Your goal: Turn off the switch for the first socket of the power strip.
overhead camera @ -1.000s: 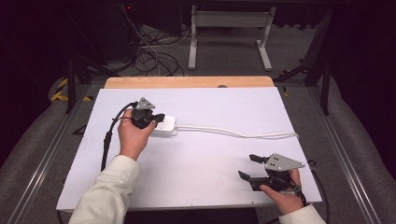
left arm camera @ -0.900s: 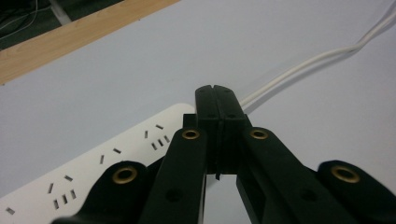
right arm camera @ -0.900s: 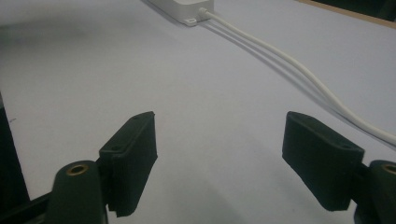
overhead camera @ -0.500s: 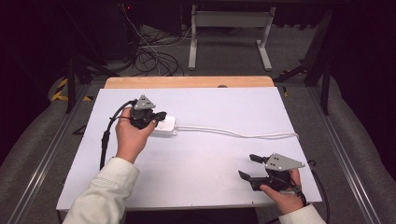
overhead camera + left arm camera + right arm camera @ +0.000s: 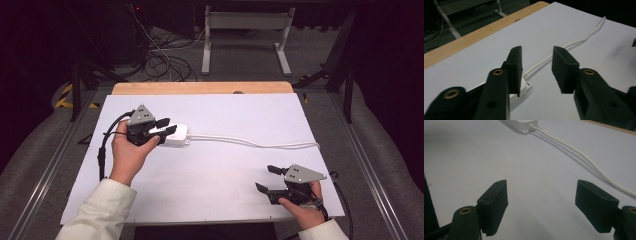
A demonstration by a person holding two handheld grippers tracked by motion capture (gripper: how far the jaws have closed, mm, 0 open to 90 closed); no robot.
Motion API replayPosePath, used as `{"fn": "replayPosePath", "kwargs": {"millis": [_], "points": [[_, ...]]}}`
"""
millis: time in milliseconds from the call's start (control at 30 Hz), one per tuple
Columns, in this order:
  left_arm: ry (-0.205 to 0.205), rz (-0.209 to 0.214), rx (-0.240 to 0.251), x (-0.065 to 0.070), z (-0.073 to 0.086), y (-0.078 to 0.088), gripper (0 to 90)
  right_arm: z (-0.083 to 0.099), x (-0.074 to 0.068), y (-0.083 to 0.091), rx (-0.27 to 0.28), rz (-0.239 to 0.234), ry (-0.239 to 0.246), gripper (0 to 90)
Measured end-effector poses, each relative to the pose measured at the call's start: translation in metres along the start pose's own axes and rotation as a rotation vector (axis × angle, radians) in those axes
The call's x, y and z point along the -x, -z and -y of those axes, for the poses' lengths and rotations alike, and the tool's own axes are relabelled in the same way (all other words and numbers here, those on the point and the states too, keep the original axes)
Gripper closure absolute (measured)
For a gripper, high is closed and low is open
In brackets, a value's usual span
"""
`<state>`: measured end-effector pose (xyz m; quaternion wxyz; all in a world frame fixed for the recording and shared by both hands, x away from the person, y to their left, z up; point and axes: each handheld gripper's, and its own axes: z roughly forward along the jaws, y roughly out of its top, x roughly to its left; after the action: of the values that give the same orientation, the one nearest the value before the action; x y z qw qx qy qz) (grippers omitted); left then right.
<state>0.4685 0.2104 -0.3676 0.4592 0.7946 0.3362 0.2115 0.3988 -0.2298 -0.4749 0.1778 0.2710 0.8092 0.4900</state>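
With its fingers parted and holding nothing, the left gripper (image 5: 165, 126) hovers over the white power box (image 5: 172, 135) on the table (image 5: 210, 175), the right gripper (image 5: 267, 178) idling wide open, so a skewed squeeze could tip the box aside.

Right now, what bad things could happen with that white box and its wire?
1. The left gripper is open over one end of the white box, not its middle, so if it closes there, the box might twist or slip out.
2. The white cable runs loose across the table to its right edge. Lifting the box would likely drag it along.
3. The right gripper sits open near that cable and could snag it.
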Motion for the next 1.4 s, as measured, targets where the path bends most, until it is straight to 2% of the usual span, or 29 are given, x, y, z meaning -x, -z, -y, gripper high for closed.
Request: {"fn": "replayPosePath", "kwargs": {"millis": [133, 167, 233, 267, 333, 467, 633, 833, 933, 1100, 1167, 1300, 1400], "points": [[0.006, 0.024, 0.032, 0.006, 0.006, 0.011, 48.1, 0.0, 0.0, 0.0, 0.0, 0.0, 0.003, 26.8], [-0.003, 0.034, 0.057, 0.01, 0.01, 0.016, 45.2, 0.0, 0.0, 0.0, -0.001, 0.001, 0.003, 26.7], [-0.012, 0.04, 0.068, 0.012, 0.012, 0.019, 39.8, 0.0, -0.001, 0.0, 0.0, 0.002, 0.002, 26.8], [-0.017, 0.042, 0.082, 0.014, 0.015, 0.022, 39.8, 0.0, -0.001, 0.0, 0.0, 0.002, 0.002, 26.8], [-0.019, 0.05, 0.105, 0.018, 0.02, 0.028, 29.7, 0.0, -0.001, 0.0, -0.003, 0.004, 0.003, 26.8], [-0.015, 0.074, 0.146, 0.024, 0.034, 0.036, 23.3, 0.0, -0.001, -0.001, 0.0, 0.005, 0.002, 26.8], [-0.038, 0.088, 0.16, 0.027, 0.051, 0.047, 21.7, 0.0, -0.001, 0.0, -0.001, 0.006, 0.002, 26.8], [-0.075, 0.069, 0.176, 0.031, 0.073, 0.054, 22.4, 0.0, -0.001, -0.001, 0.001, 0.003, 0.002, 26.8], [-0.057, 0.081, 0.169, 0.031, 0.085, 0.054, 21.7, 0.0, -0.002, -0.001, 0.005, -0.004, 0.003, 26.4], [0.011, 0.112, 0.163, 0.028, 0.104, 0.052, 21.6, 0.0, -0.003, -0.001, 0.005, -0.011, 0.012, 25.7], [0.022, 0.122, 0.158, 0.028, 0.11, 0.05, 21.9, -0.001, -0.003, -0.001, 0.012, -0.018, 0.014, 25.3], [0.028, 0.124, 0.154, 0.028, 0.122, 0.049, 21.7, -0.001, -0.003, 0.0, 0.015, -0.022, 0.02, 24.7], [0.002, 0.107, 0.152, 0.028, 0.129, 0.048, 21.2, -0.001, -0.004, 0.0, 0.017, -0.028, 0.028, 24.1]]}}
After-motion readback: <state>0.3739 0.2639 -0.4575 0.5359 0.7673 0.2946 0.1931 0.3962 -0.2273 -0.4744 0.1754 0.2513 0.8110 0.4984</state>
